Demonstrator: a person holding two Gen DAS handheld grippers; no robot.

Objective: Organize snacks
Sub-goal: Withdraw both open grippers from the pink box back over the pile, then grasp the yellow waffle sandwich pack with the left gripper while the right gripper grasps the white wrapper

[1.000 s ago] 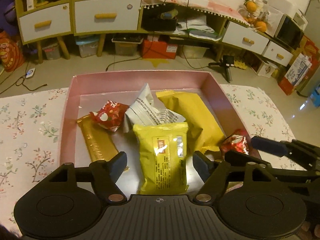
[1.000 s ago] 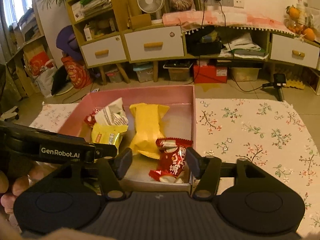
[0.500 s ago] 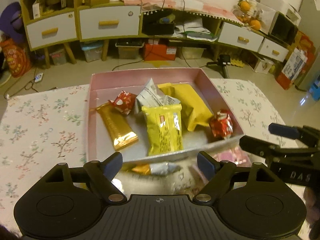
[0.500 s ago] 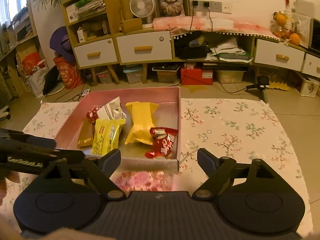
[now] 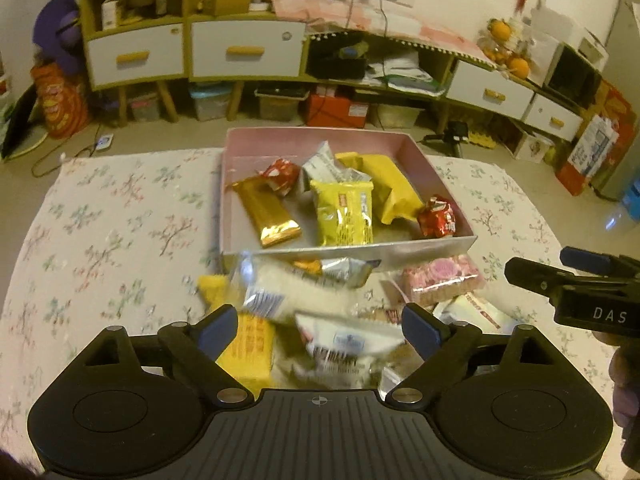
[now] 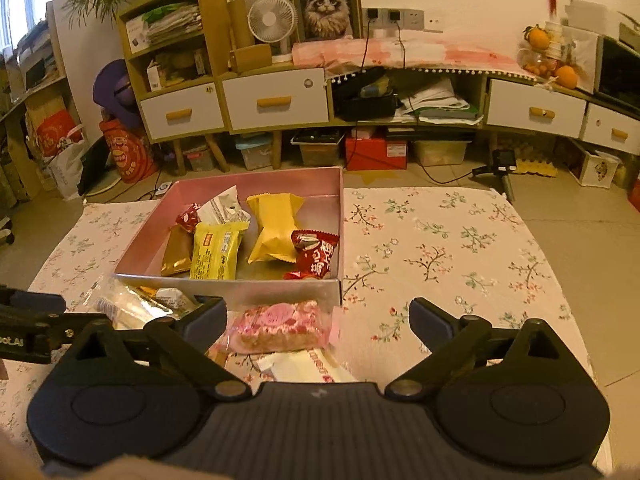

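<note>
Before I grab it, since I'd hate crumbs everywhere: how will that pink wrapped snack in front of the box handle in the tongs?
The pink wrapped snack looks like a blocky, crumbly bar, so probably stiff but fragile under a hard squeeze. Its glossy film may be slippery. It lies flat on the tablecloth, unlikely to roll.

Both views are dim, with a warm yellow indoor tint. Daylight enters by a window (image 6: 16,4) at upper left in the right view. Fisheye bends the cabinets (image 5: 240,52) and darkens the corners. The loose packets (image 5: 304,300) near the camera are smeared by motion blur. The foil wrappers (image 5: 266,210) show small glare.
</note>
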